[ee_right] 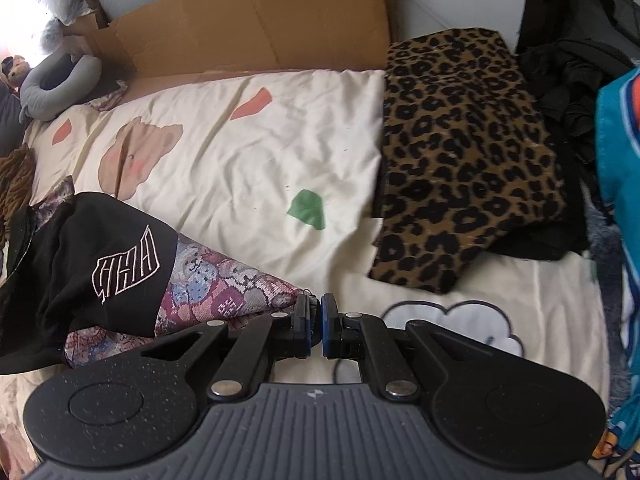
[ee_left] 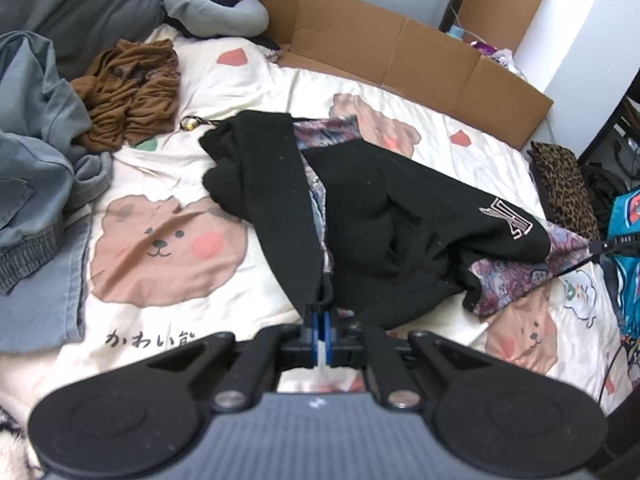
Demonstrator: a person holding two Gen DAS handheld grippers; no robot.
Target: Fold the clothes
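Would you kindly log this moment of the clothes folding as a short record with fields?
surface: bed sheet with bear print
garment in work: black garment with a patterned lining, lying crumpled
left gripper: shut on the black garment at its near edge
right gripper: shut on the garment's patterned corner
already folded: leopard-print cloth at the sheet's right end
waiting: brown garment, bunched, far left
backdrop: cardboard along the bed's far side

grey garment (ee_left: pixel 32 128) cut off left; teal fabric (ee_right: pixel 620 200) cropped
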